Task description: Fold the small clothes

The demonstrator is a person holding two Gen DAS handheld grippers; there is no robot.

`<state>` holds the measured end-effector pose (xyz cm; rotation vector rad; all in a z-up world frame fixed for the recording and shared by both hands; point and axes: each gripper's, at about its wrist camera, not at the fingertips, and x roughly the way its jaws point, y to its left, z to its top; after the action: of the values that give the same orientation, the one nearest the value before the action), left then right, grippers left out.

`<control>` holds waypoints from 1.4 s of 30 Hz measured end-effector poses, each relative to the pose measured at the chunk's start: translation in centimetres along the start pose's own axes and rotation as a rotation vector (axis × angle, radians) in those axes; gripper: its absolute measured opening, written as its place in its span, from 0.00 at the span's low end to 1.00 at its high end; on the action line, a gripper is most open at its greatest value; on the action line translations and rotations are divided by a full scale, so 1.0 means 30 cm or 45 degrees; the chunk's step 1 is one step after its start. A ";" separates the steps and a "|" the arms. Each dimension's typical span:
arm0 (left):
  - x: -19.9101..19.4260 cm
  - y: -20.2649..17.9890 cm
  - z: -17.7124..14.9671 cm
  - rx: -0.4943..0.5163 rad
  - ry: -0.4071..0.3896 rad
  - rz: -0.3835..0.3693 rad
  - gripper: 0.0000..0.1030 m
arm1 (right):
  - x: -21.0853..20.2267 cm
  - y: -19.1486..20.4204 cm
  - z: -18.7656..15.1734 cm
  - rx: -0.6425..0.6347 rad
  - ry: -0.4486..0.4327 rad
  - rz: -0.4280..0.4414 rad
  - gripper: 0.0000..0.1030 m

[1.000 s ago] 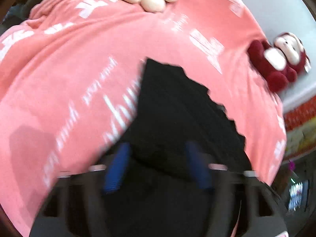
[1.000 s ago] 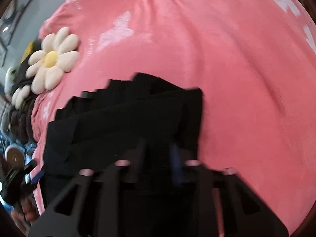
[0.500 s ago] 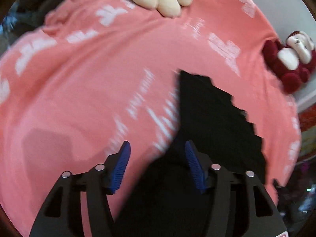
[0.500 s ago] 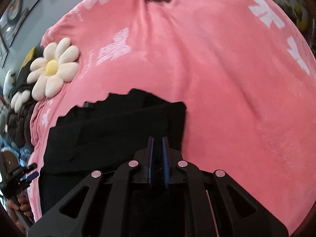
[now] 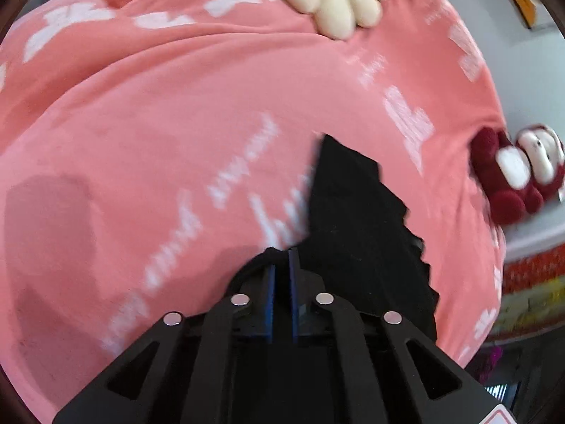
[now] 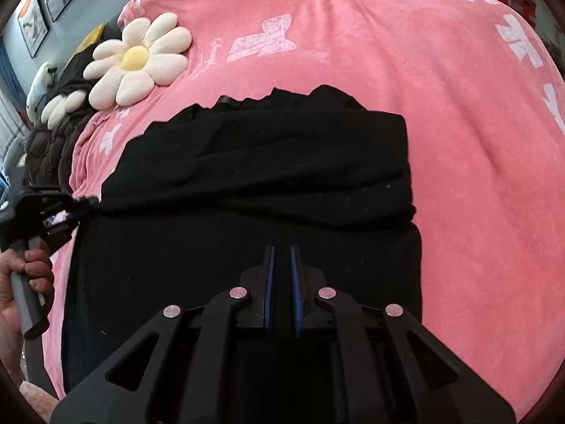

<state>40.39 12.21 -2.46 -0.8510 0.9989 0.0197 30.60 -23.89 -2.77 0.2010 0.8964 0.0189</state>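
Left wrist view — left gripper [image 5: 281,252] pinches black garment [image 5: 356,219] edge.

Pink printed blanket [image 6: 459,141] carries black garment [image 6: 265,162], daisy cushion [image 6: 136,58], red plush toy [image 5: 508,173] at edge.
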 end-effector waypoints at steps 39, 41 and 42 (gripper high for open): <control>-0.458 0.341 -0.518 0.457 0.246 0.193 0.66 | -0.420 -0.282 -0.618 0.271 0.189 -0.190 0.68; -0.488 0.367 -0.561 0.467 0.259 0.192 0.67 | -0.419 -0.281 -0.667 0.293 0.223 -0.178 0.68; -0.496 0.375 -0.585 0.475 0.277 0.189 0.67 | -0.409 -0.277 -0.687 0.293 0.251 -0.164 0.68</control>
<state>14.84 14.06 -2.84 -0.4422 1.2225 -0.1316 6.33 -29.86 -7.29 0.3597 1.1070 -0.1875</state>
